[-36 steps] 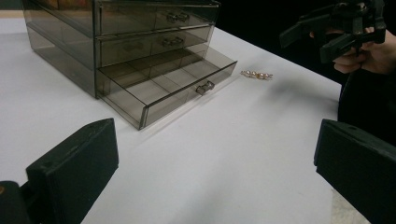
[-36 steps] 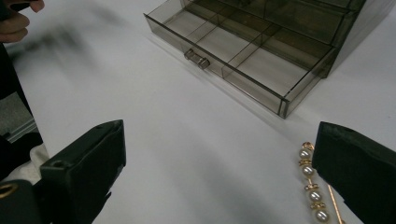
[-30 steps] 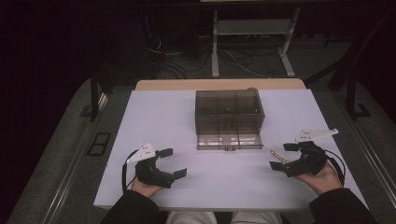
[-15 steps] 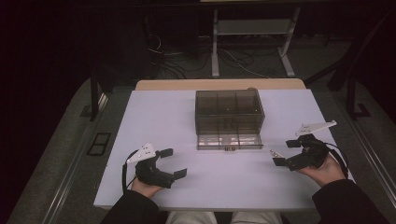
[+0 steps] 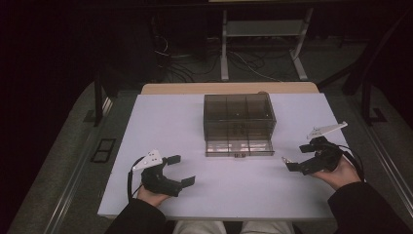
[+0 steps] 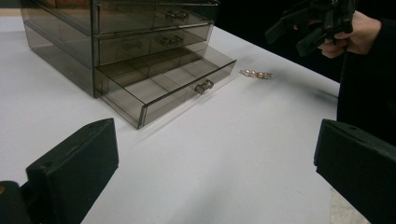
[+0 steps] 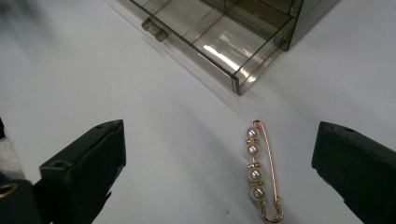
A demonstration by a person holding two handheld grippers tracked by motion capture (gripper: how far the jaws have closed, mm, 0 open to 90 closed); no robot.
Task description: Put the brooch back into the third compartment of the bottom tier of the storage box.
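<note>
White tabletop point(image 5: 160, 126) under dim light; dark floor with cables and a metal stand beyond the far edge. Smoked-plastic drawer unit point(image 5: 238, 117) stands mid-table, its bottom drawer point(image 5: 237, 147) pulled out toward the person and, as far as the gripper views show, bare inside, split into compartments by low dividers.

Pearl pin point(image 7: 261, 175): gold safety-pin clasp carrying four pearls, lying flat on the table just off the right front corner of the open drawer, not touching it. It also appears as a small pale string point(image 6: 255, 73) from the left gripper view.

Right gripper point(image 5: 298, 162): jaws spread wide, nothing between them, held above the table and angled down at the pin. In its own view the pin sits between the two jaws, nearer the right-hand one.

Left gripper point(image 5: 181, 169): jaws spread, holding nothing, low at the near left of the table, well apart from drawer and pin.

Step in hand (judgement): approach for pickup of the pin by the right gripper; grasp not yet made. Likely destination is the open drawer.

Next move calls for: lowering until the jaw tips reach the tabletop, centring the pin between them, closing across its narrow width. Thin flat metal on a smooth surface may skate sideways or slip out as the jaws close.
</note>
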